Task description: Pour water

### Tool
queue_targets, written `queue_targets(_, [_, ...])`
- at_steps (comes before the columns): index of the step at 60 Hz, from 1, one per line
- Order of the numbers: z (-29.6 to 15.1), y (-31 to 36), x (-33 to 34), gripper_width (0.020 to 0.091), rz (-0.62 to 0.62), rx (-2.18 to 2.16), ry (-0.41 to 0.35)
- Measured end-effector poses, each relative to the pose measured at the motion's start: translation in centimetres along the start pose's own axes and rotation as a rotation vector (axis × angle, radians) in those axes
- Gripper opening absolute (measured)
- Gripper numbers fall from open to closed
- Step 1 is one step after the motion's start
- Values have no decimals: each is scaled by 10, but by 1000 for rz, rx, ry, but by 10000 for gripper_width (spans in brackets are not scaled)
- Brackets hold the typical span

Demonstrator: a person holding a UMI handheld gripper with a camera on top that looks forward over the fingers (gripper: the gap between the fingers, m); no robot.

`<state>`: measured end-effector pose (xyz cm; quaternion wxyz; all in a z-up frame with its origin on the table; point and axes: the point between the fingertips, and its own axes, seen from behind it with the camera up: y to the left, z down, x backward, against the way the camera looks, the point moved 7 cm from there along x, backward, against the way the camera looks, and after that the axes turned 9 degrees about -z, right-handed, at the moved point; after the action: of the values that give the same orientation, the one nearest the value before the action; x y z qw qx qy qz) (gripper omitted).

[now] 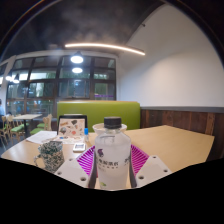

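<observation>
Hand-held gripper (111,160): both pads pinching an upright, dark-capped water bottle (111,150) over the counter (180,140), apparently held level for carrying toward the glass mug (49,154).

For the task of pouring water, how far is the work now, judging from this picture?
Done: the tongs are closed on the water bottle, with both pink pads against its sides. In hand: the bottle is held upright over the table, its dark cap on, so no water is flowing. Left: opening it, bringing it to a container, perhaps the patterned cup beside it, and tilting. Whether the cup holds water cannot be seen.
</observation>
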<state>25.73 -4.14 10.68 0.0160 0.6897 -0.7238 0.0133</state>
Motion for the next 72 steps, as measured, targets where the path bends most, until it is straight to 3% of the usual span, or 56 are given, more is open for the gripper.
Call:
queue_targets(7, [-6,8,-4,435,46,127,70])
queue_targets(15, [-40,31,-17,434,67,570,151])
queue_targets(24, [-79,74,-37,433,51,1329,195])
queue_targets(32, [-79,111,-55,435,20,1945,203])
queue_targets(41, [-66,123,-54,437,-35,2285,222])
queue_targets(57, [-60,119,-48,436,-52,2329,226])
queue_targets(64, [-72,115,-50,434,-33,2181,161])
queue_targets(69, [-86,106,-22,435,53,1805,83])
queue_targets(72, [-99,96,-47,439,38,1555,49])
